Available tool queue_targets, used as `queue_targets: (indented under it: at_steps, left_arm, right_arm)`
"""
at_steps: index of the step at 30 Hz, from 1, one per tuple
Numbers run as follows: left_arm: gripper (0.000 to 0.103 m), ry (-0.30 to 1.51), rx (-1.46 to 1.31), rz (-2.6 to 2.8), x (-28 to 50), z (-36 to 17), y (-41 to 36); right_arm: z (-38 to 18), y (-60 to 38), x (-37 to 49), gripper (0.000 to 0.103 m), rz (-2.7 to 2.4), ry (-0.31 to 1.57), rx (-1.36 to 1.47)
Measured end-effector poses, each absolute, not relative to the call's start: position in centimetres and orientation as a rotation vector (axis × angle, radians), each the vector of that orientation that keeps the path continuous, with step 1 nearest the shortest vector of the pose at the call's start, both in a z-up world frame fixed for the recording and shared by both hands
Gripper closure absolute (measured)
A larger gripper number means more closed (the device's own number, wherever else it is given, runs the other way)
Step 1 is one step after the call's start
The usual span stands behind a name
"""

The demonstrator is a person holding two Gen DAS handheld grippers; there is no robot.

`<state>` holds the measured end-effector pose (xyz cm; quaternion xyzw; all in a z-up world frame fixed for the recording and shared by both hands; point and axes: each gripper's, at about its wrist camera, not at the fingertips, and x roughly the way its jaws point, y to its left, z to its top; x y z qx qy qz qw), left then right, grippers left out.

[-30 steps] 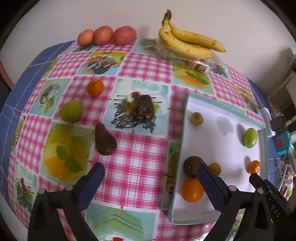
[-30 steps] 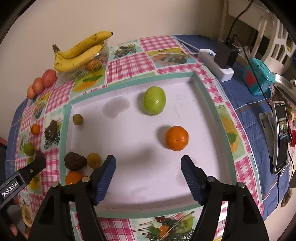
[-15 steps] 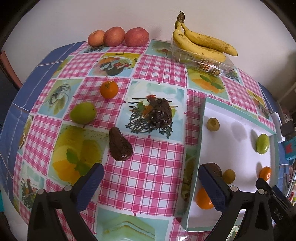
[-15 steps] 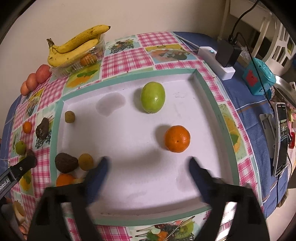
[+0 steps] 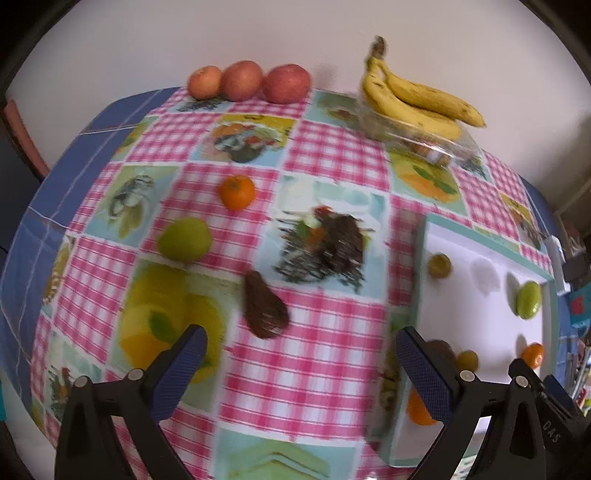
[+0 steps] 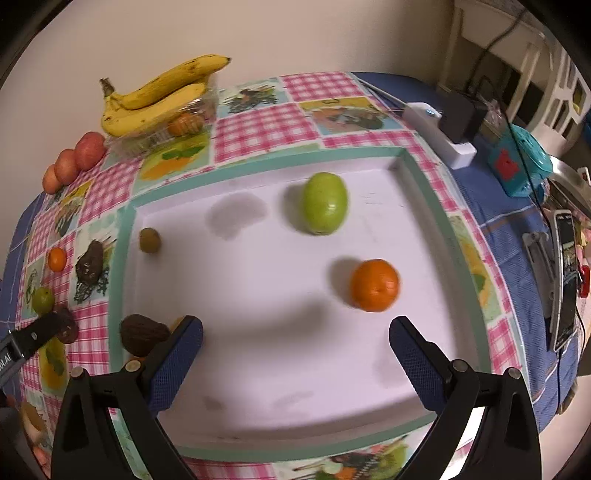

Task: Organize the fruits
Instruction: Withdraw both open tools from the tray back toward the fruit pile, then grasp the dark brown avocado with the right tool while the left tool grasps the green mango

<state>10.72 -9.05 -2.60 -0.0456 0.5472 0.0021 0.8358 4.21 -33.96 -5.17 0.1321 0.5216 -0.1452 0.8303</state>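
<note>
Both my jaws wide open, holding nothing.
Left gripper (image 5: 299,354) hangs over the avocado (image 5: 264,306); right gripper (image 6: 295,345) over the tray (image 6: 424,177).

A plain pale wall (image 5: 295,33) runs behind the table's far edge, evenly lit. The table carries a pink-checked cloth with printed food pictures (image 6: 266,122) over a blue cloth (image 6: 517,229) that shows at the left and right edges. Past the right edge stands white furniture with open slats (image 6: 546,74), with a dark cable (image 6: 491,40) hanging in front of it.
</note>
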Motion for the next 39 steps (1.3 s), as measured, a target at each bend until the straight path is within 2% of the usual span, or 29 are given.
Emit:
queue_targets:
  at_steps: [25, 39]
  left_arm:
    - [0.000, 0.977, -0.336, 0.403, 10.8, 1.1, 8.6]
    - [0.000, 0.884, -0.385, 0.276, 13.0, 0.7, 7.9]
  right_arm:
    - [-3.7, -19.6, 8.7, 0.002, 0.030, 0.998, 0.192]
    - [-1.8, -17.7, 11.7, 0.002, 0.107, 0.915, 0.157]
